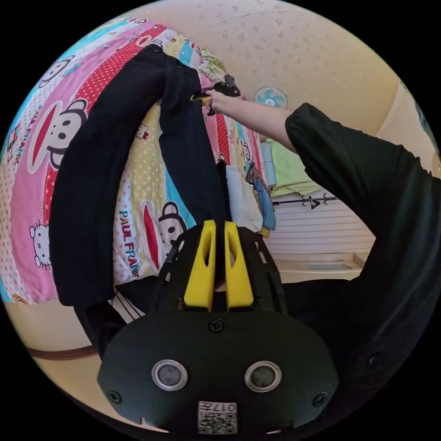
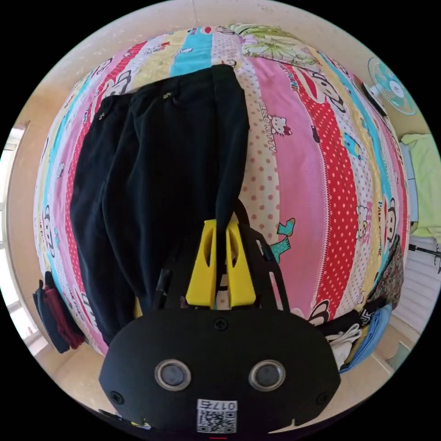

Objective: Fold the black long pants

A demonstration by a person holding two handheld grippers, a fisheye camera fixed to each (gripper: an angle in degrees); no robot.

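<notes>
Black long pants held over a cartoon-print bed, pinched at two ends.

Left gripper view: the left gripper (image 1: 219,229) has its jaws clenched on one pant leg; the right gripper (image 1: 200,97) bites the waist, a fan (image 1: 270,97) behind. Right gripper view: the black long pants (image 2: 156,183) lie on the bedsheet (image 2: 317,183), the right gripper (image 2: 221,229) grasping a fold.

Left gripper (image 1: 219,227) and right gripper (image 2: 220,225) fingers (image 2: 204,262) closed together, right arm (image 1: 262,117) outstretched.
</notes>
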